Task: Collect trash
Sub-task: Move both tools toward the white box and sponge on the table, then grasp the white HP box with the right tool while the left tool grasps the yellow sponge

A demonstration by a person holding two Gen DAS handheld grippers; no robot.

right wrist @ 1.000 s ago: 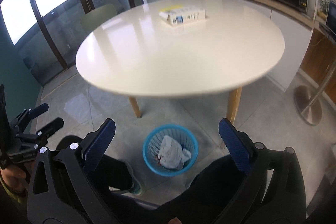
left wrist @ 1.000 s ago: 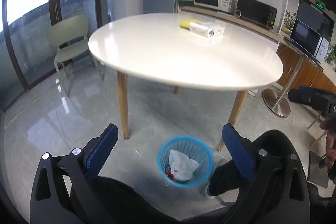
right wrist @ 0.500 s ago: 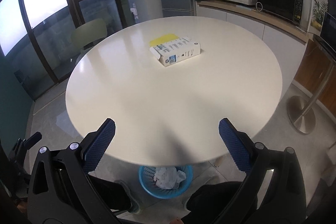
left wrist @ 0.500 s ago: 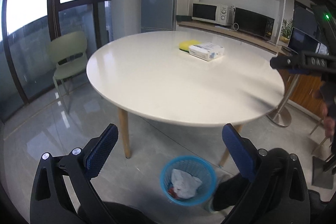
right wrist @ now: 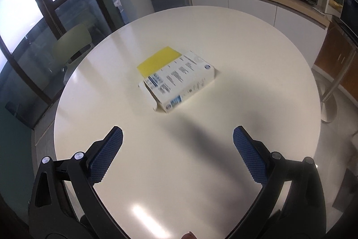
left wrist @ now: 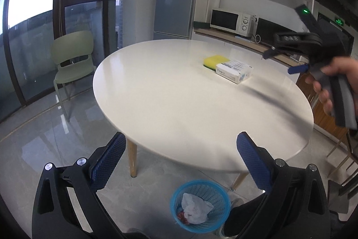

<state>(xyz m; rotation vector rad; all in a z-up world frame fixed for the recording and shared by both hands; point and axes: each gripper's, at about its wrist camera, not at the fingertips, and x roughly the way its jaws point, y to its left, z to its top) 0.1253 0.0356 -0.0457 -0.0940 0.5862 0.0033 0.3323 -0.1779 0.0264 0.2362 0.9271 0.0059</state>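
A white and blue printed carton [right wrist: 181, 82] lies on the round white table [right wrist: 201, 171], touching a yellow sponge [right wrist: 157, 62] behind it. My right gripper [right wrist: 177, 145] is open and empty above the table, short of the carton. In the left wrist view the carton [left wrist: 235, 71] and sponge [left wrist: 214, 61] lie at the table's far side. My left gripper [left wrist: 181, 157] is open and empty near the table's front edge, above a blue basket [left wrist: 200, 205] on the floor that holds crumpled white trash. The right gripper's body shows in a hand at the right.
A green chair [left wrist: 72, 58] stands by the windows at left. A fridge [left wrist: 175, 7], a counter with microwaves [left wrist: 230, 19] and a metal pedestal base [right wrist: 329, 106] lie beyond the table. The table stands on wooden legs [left wrist: 132, 160].
Both grippers have risen from floor level to above the table. The right gripper has moved forward over the tabletop towards the carton. The basket now sits lower in the left view.
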